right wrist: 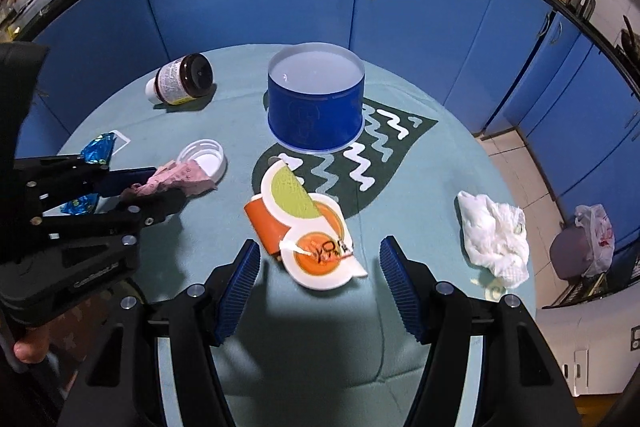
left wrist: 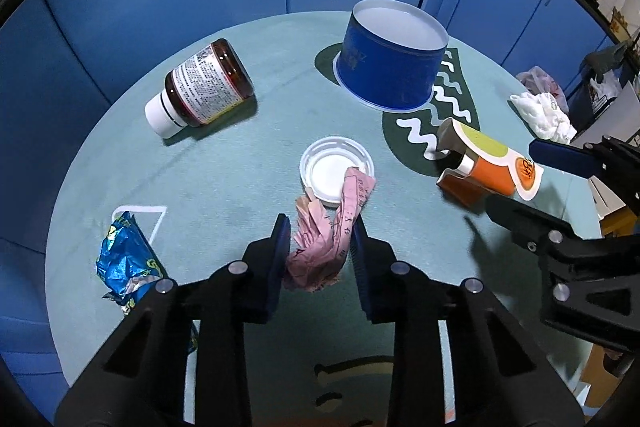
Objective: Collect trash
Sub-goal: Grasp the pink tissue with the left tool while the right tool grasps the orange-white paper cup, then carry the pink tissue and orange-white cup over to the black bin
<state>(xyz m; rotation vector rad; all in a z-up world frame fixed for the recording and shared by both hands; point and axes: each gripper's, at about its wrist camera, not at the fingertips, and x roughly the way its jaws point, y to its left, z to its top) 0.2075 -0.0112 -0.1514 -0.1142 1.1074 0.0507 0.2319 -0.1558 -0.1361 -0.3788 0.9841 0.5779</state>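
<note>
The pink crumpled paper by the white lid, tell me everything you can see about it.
The pink crumpled paper is a thin, wrinkled strip with dark printed characters, twisted into a loose wad. It lies on the teal table mat, its far end draped over the rim of the shallow white lid. The left tongs have closed on its near end, blue pads pressing both sides. From the right wrist view it looks bunched and limp.

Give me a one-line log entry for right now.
left gripper: shut on pink paper | right gripper: open over orange carton | white tissue: untouched
</note>
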